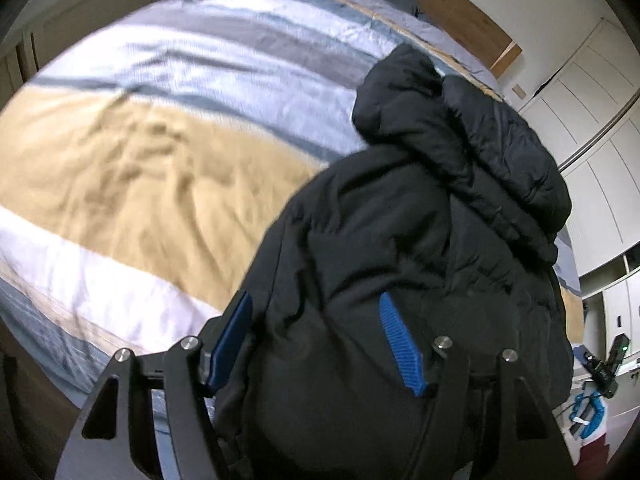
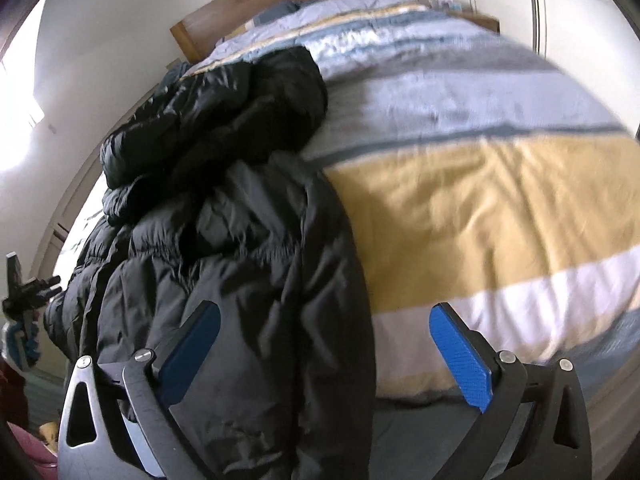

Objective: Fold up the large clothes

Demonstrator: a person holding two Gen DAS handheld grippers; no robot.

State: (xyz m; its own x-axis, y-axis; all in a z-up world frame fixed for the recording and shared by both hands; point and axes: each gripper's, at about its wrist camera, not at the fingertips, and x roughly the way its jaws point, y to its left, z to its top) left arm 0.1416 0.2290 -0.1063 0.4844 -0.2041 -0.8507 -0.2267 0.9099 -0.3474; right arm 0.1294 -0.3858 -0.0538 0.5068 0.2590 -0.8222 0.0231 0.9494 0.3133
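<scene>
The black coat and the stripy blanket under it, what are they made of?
The black coat looks like puffy padded nylon or polyester: stitched bulges and a slight sheen on its folds. The stripy blanket looks like soft matte cotton, with fine wrinkles and no shine. The blur leaves both uncertain.

No readable text, label, brand, number or sign was visible in either view, nothing legible on the black jacket, the striped bed cover, the cupboard doors, too blurred elsewhere to tell.
</scene>
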